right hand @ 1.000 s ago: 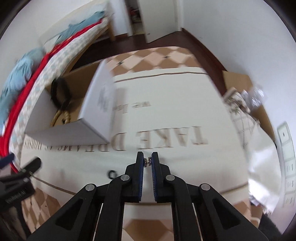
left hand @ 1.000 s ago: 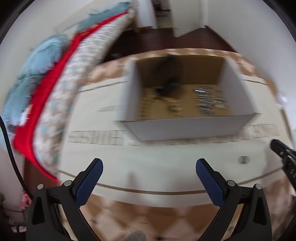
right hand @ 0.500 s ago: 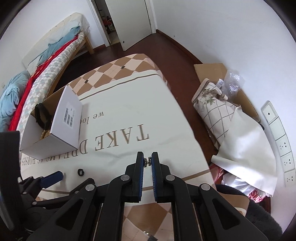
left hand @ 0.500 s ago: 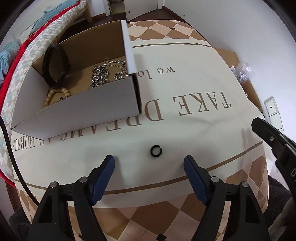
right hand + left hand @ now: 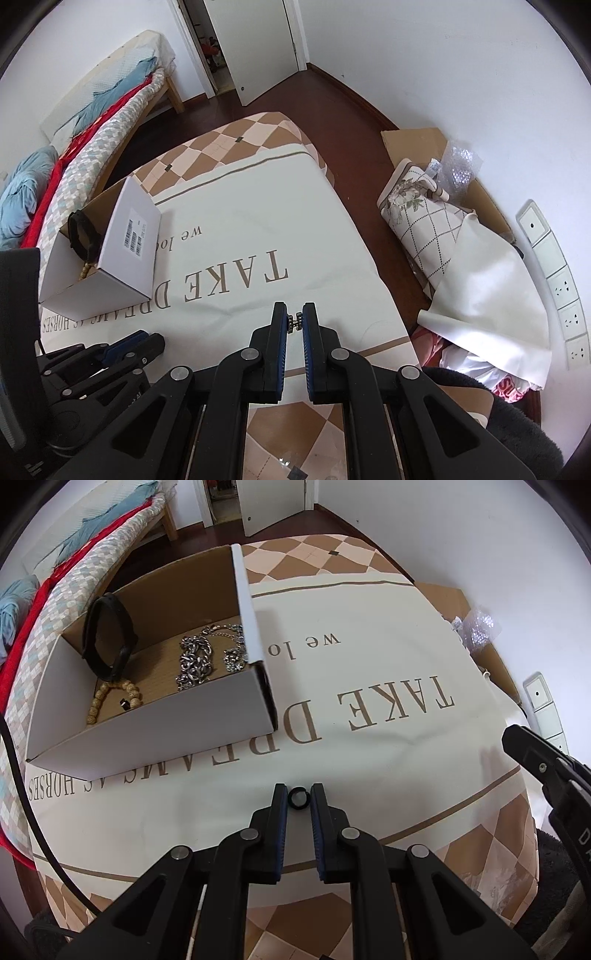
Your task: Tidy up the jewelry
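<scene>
Down at the near edge of the bench, the left wrist view shows the left gripper narrowed on a black ring, both pads against its sides as it lies on the cream cloth. Toward the far left corner stands an open box. Inside it a black band leans on the back wall, a silver chain lies along the right wall, and a bead bracelet rests near the front. The right gripper shows at the right edge; from here I cannot tell how its jaws stand.

Seen from the right wrist, the right gripper is nearly closed, pinching a small metal piece between its tips near the bench's front right edge. The box sits far left, and the left gripper lies low at lower left, near the front edge.
</scene>
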### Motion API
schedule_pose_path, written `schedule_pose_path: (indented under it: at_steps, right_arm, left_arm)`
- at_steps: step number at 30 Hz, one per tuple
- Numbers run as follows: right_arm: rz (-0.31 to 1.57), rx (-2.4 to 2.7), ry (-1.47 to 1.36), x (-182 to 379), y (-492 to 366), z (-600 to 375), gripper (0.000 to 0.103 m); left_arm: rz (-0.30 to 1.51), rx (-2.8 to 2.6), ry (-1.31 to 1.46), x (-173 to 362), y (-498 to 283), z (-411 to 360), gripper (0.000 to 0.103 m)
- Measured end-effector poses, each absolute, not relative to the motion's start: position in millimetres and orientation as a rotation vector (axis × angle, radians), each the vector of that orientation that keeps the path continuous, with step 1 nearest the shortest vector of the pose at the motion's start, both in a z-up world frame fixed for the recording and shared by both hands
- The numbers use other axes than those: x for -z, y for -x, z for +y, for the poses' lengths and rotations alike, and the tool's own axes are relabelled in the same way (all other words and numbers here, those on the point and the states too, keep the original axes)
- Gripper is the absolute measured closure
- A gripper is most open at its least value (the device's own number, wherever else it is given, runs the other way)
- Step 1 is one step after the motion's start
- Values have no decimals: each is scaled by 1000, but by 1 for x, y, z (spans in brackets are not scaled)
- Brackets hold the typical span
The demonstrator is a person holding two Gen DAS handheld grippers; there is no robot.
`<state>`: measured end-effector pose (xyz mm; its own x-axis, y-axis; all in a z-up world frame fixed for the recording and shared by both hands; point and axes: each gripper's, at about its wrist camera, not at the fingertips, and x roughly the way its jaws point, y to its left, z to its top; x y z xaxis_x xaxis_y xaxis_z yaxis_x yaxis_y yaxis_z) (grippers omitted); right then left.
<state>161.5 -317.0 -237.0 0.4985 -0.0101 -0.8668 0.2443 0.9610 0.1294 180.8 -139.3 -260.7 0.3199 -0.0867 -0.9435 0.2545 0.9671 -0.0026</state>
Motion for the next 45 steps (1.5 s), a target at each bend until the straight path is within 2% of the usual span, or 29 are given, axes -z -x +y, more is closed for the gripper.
schedule_pose_path:
  at_steps: [9, 19, 31, 33, 37, 39, 41, 42, 44, 45]
  right_arm:
    - [986, 88, -240, 201, -156, -296, 94]
    - [931, -123, -251, 154, -190, -224, 94]
    - [1118, -231, -210, 188, -274, -167, 94]
    - [1151, -239, -212, 192, -280, -165, 94]
    - [1201, -231, -263, 196, -287, -170, 90]
    - [1206, -224, -277, 195, -288, -173, 71]
    - [1204, -206, -288, 192, -289, -177, 61]
    - [1201, -202, -287, 189, -289, -178, 61]
    - [1195, -178, -273, 183, -288, -181, 60]
    - [1189, -158, -237, 179, -287, -180, 54]
  left_arm:
    - [1147, 231, -126, 218, -165, -118, 93]
    - [1067, 109, 1, 139, -199, -14, 93]
    - [1207, 131, 52, 176, -272, 30, 93]
    - [1222, 142, 67, 178, -278, 33, 89]
    - [1243, 143, 108, 178, -284, 39, 88]
    - [1241, 144, 114, 175, -286, 41, 85]
    - [1231, 135, 106, 171, -286, 43, 72]
    - [1221, 124, 106, 167, -286, 45, 67]
    - [1200, 99, 93, 161, -285, 48, 46]
    - [1181, 75, 77, 157, -283, 50, 42]
